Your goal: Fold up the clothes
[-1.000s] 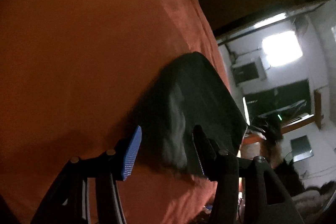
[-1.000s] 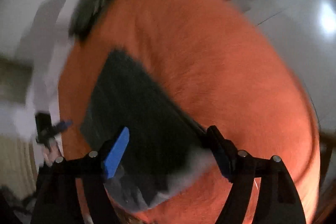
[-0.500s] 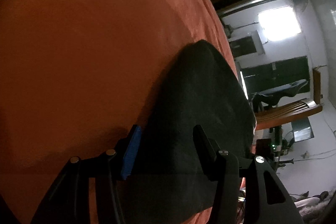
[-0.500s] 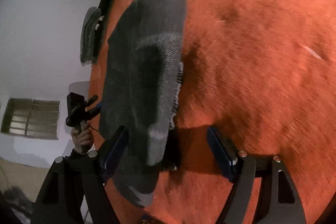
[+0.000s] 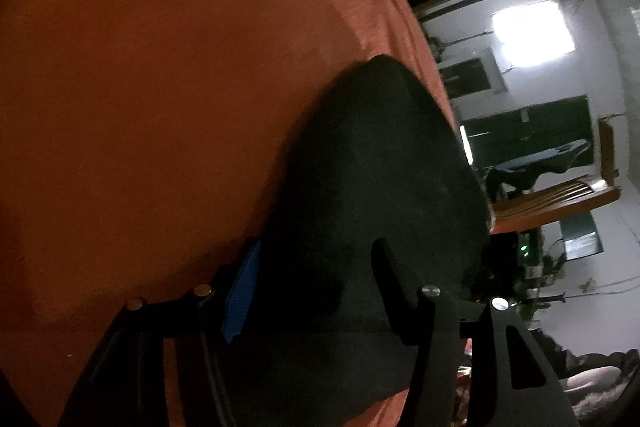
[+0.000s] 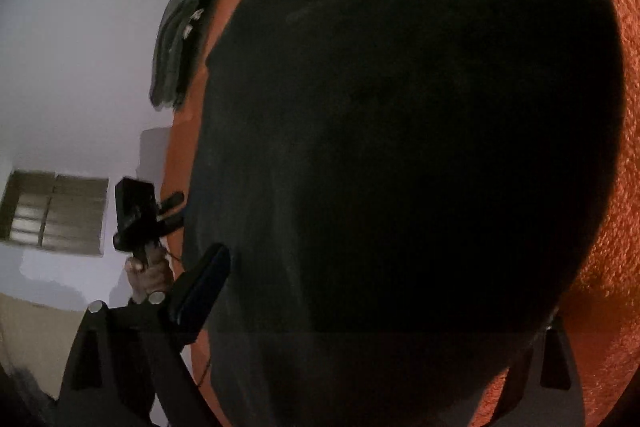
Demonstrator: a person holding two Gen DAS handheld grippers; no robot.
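Left wrist view: the left gripper (image 5: 316, 279) stands with fingers apart over the near end of the dark garment (image 5: 372, 187), which lies on the orange bedspread (image 5: 160, 87). To its right, the right gripper (image 6: 384, 291) also looks spread, its right finger mostly hidden. How many folds remain I can't judge. No writing is readable.

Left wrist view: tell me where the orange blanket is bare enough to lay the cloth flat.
The orange blanket lies bare left of and beyond the dark cloth. The strip between cloth and blanket edge on the right is narrow.
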